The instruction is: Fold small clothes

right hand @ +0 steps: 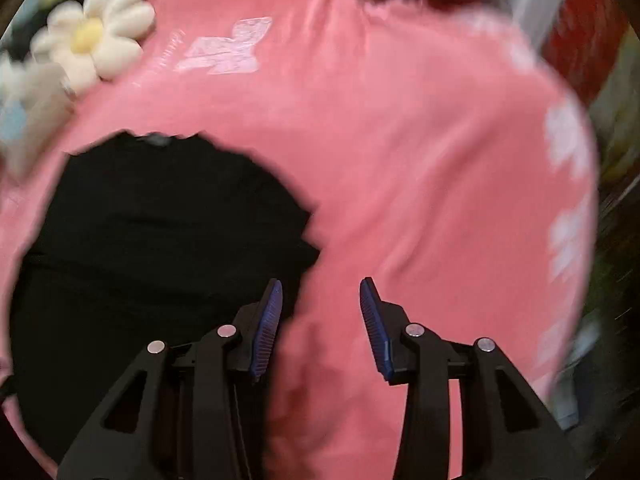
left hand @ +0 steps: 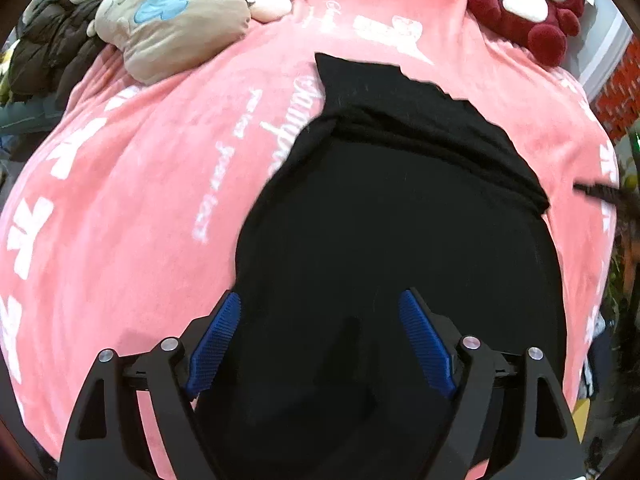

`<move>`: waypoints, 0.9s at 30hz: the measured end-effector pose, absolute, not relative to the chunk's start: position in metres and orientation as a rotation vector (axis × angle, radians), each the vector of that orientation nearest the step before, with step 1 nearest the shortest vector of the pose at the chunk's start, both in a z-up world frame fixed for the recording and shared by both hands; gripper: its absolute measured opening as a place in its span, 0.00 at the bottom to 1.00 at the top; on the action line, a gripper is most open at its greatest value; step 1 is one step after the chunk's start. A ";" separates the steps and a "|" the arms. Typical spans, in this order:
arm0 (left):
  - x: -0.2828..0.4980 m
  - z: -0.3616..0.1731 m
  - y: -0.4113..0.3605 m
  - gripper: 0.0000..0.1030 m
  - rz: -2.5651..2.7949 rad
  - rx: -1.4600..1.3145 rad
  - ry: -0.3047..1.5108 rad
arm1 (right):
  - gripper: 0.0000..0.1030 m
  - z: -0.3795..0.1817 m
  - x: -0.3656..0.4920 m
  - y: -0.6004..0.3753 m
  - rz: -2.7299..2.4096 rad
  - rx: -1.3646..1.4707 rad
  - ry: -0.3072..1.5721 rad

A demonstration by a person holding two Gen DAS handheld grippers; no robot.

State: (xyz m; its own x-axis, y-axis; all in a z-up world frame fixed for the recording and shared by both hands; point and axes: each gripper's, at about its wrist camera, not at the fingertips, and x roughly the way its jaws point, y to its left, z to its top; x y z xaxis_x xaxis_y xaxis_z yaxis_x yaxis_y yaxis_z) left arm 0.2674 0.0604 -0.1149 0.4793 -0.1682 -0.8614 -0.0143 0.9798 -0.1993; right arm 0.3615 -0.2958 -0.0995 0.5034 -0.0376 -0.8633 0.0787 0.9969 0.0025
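Left claw [left hand: 320, 300] over black garment [left hand: 400, 240]; right claw [right hand: 320, 288] beside it.

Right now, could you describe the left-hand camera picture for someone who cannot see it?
A black garment, partly folded, lies on a pink blanket, with the open left gripper poised over its near part, blue-padded fingers spread wide. Beyond it lie a beige plush pillow and a red and white plush toy.

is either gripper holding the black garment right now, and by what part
Nothing is held: the left gripper and right gripper are both open above the black garment.
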 end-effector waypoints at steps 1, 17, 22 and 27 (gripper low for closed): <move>0.274 -0.114 0.059 0.78 -0.087 -0.188 1.063 | 0.49 -0.104 0.358 -0.292 -0.061 0.071 1.036; 0.437 -0.146 0.069 0.11 -0.019 -0.257 1.076 | 0.05 -0.148 0.427 -0.331 -0.022 0.428 1.003; 0.441 -0.104 0.101 0.01 0.059 -0.298 0.903 | 0.04 -0.053 0.423 -0.289 0.203 0.339 0.769; 0.445 -0.117 0.125 0.02 0.083 -0.292 0.967 | 0.05 -0.109 0.423 -0.298 0.093 0.242 0.922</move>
State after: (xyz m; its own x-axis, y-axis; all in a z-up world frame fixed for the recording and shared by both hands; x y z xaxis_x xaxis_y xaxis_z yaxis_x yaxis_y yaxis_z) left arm 0.4446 0.1248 -0.1167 0.5679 -0.0596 -0.8209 -0.1991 0.9578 -0.2073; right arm 0.4232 -0.2983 -0.1086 0.6021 0.1826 -0.7772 0.0239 0.9690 0.2461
